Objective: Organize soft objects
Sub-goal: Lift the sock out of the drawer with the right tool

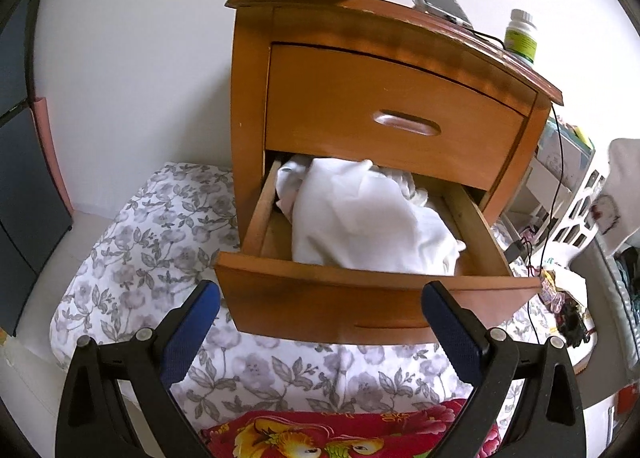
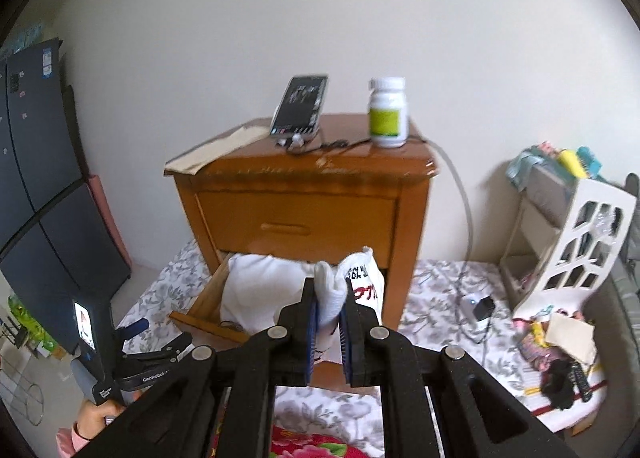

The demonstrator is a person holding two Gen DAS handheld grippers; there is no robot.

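Note:
A wooden nightstand [image 1: 396, 106] [image 2: 296, 210] stands on a flowered sheet, its lower drawer [image 1: 360, 298] [image 2: 200, 306] pulled out. White cloth [image 1: 360, 214] [image 2: 256, 290] fills the drawer and bulges above its rim. My left gripper [image 1: 320, 310] hangs open just in front of the drawer's front panel, nothing between its blue pads; it also shows at the lower left of the right wrist view [image 2: 160, 336], held by a hand. My right gripper [image 2: 329, 322] is shut on a white sock [image 2: 332, 294] with red and black print, lifted in front of the drawer.
On the nightstand top stand a phone [image 2: 300, 106] on a holder, a white pill bottle [image 2: 387, 112] and papers [image 2: 216, 150]. A cable [image 2: 464, 218] trails down to a charger on the sheet. A white rack [image 2: 572, 242] and small clutter lie right. A dark cabinet [image 2: 36, 186] stands left.

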